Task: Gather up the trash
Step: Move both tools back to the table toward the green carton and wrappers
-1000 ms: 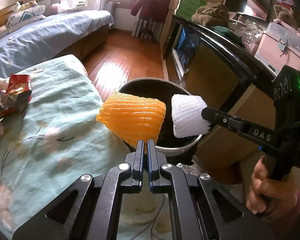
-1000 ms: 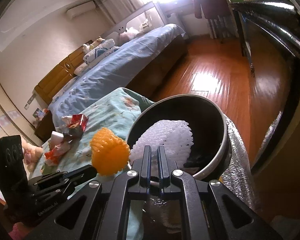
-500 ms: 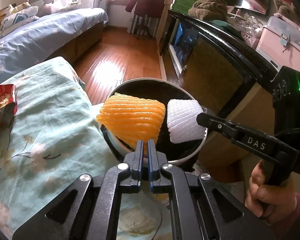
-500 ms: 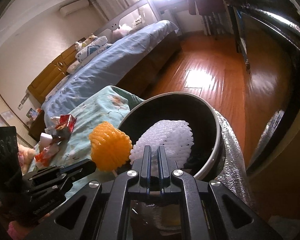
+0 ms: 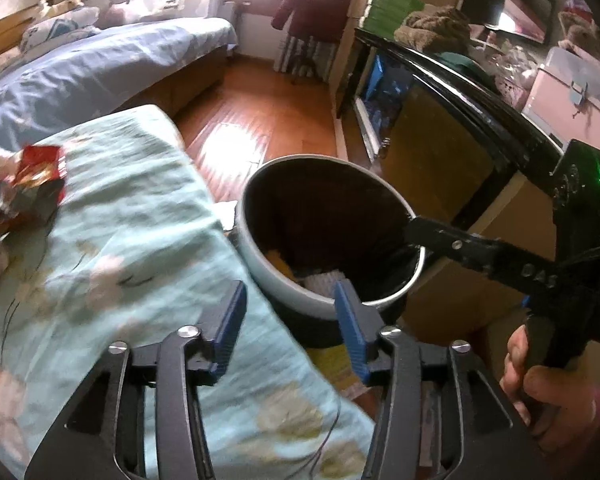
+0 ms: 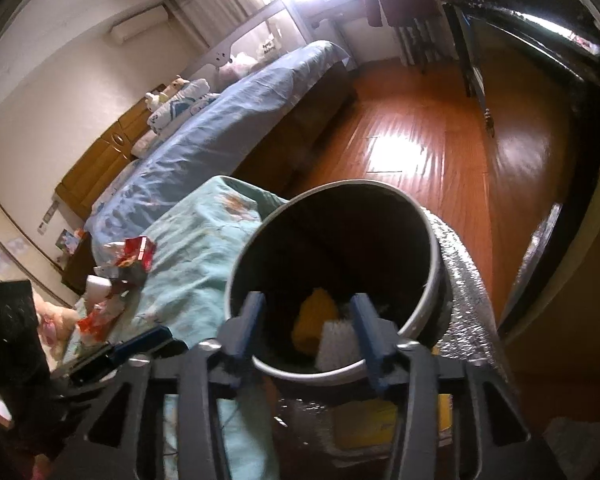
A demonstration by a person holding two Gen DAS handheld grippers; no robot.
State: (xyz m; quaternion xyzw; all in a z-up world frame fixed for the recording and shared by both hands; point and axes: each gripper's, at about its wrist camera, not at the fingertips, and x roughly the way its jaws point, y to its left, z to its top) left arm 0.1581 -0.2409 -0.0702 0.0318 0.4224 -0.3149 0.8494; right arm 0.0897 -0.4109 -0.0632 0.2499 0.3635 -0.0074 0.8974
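The left gripper [image 5: 290, 304] is seen with its blue-padded jaws apart and opening, nothing between them; behind the gap lies the near rim of the round grey-rimmed waste bin with a dark inside [image 5: 260, 268]. The right gripper [image 6: 306, 320] is likewise seen with its jaws apart and opening, and empty, poised just over the near rim of the bin [image 6: 236, 276]. In the left wrist view the right gripper is seen at 3 o'clock, its finger reaching over the bin's rim, held by a hand [image 5: 540, 384] at 4 o'clock.

At the bottom of the bin two pieces of trash are seen side by side: an orange ribbed foam fruit net [image 6: 314, 318] and a white foam fruit net [image 6: 336, 346], the white one at 4 o'clock of the orange. In the left wrist view only small parts of them are shown.

The bin is placed just beside a pale green flowered bedspread [image 5: 132, 240]. On that bedspread, at 9 o'clock of the bin and well apart from it, red crumpled snack wrappers [image 6: 134, 256] are left lying.
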